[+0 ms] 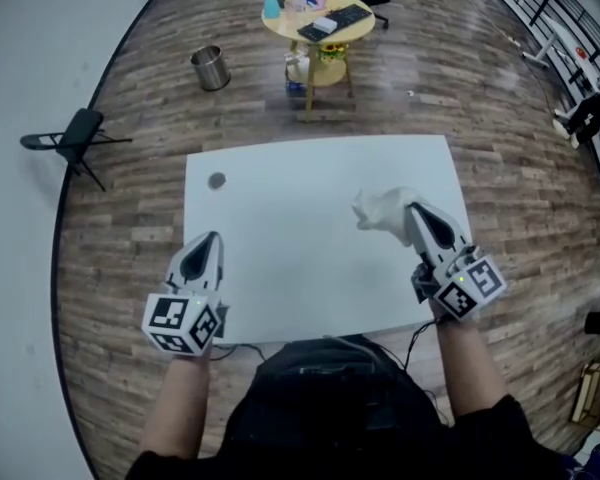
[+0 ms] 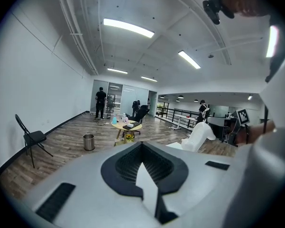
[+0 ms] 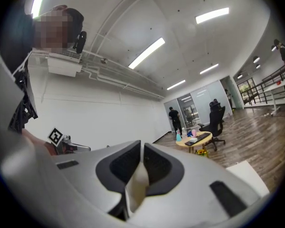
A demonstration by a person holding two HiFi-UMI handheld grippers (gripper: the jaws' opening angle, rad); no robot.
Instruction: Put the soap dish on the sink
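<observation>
"Holding anything in the right tongs at that moment?"

"Yes. I had their jaws nearly together, pinched on a thin edge of the white soap dish, over the right side of the white table. Whether it touched the top, I couldn't tell."

"And the left tongs?"

"Closed on nothing, above the near left corner, well apart from the dish."

"Anything else?"

"A small grey disc lay near the far left corner. Beyond stood a metal bin and a folding chair."
</observation>
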